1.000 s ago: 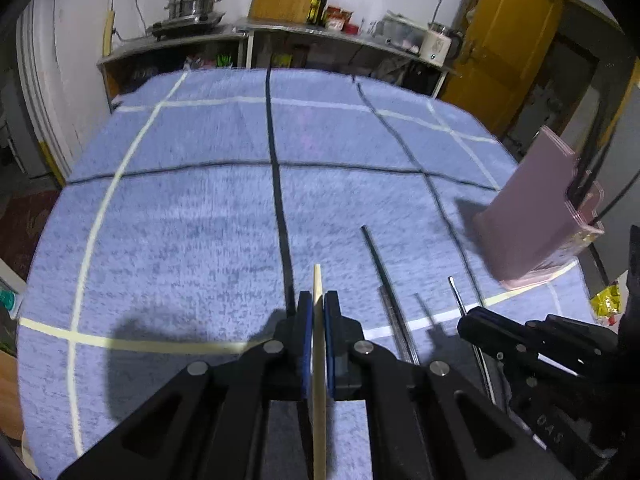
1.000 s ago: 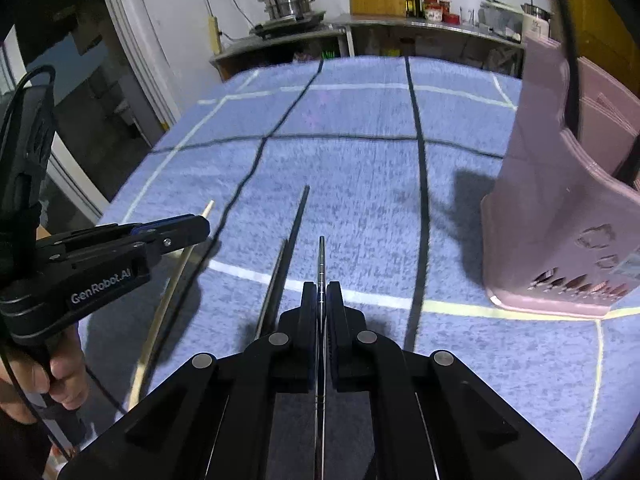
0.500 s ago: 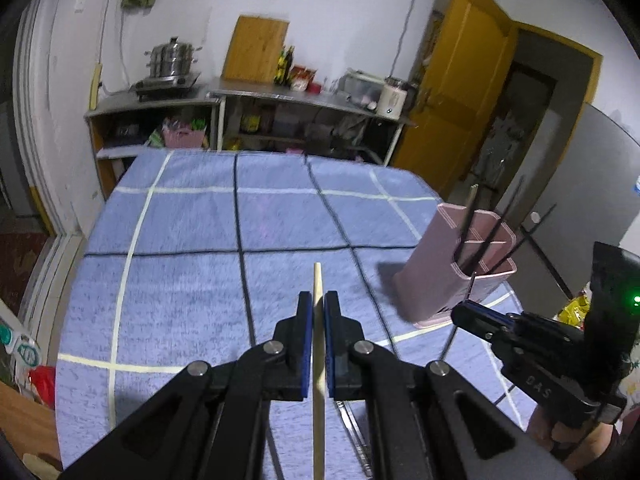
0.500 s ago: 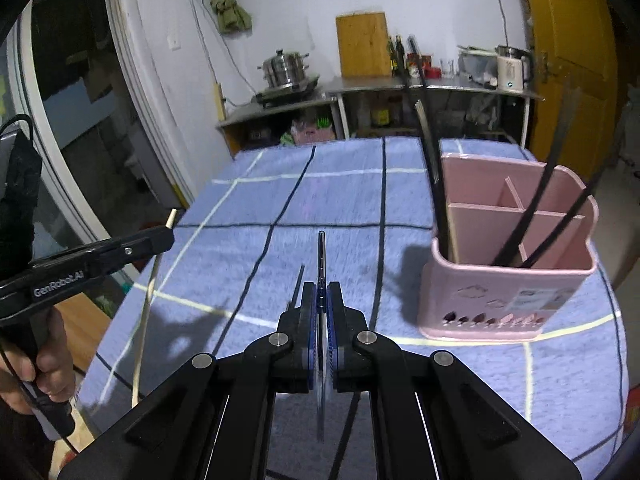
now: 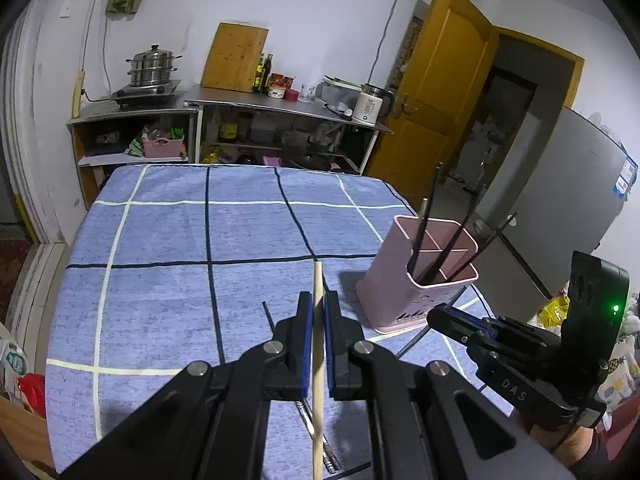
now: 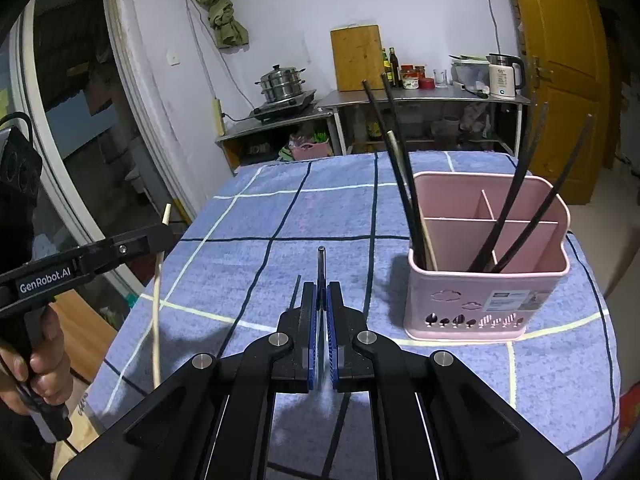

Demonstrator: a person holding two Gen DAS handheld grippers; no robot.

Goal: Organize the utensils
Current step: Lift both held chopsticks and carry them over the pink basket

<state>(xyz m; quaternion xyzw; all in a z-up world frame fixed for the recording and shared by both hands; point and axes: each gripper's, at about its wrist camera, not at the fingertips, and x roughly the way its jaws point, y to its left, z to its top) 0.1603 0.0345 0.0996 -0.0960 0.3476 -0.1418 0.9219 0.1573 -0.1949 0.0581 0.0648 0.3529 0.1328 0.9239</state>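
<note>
The left gripper (image 5: 318,312) is clamped on a pale wooden chopstick (image 5: 318,364), held above the blue checked tablecloth (image 5: 160,288). The right gripper (image 6: 320,304) is clamped on a thin metal chopstick (image 6: 321,264). The pink utensil holder (image 6: 486,280) stands upright on the cloth to the right, with dark chopsticks (image 6: 404,184) leaning in its compartments; more chopsticks (image 5: 308,424) lie on the near cloth.

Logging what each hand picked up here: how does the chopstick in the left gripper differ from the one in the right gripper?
The wooden chopstick in the left gripper is pale and matte; the metal chopstick in the right gripper is grey and shiny. In the right wrist view the wooden one hangs near the table's left edge, while the metal one points toward mid-table, left of the pink holder. Both are clamped between shut jaws, clear of the cloth.
</note>
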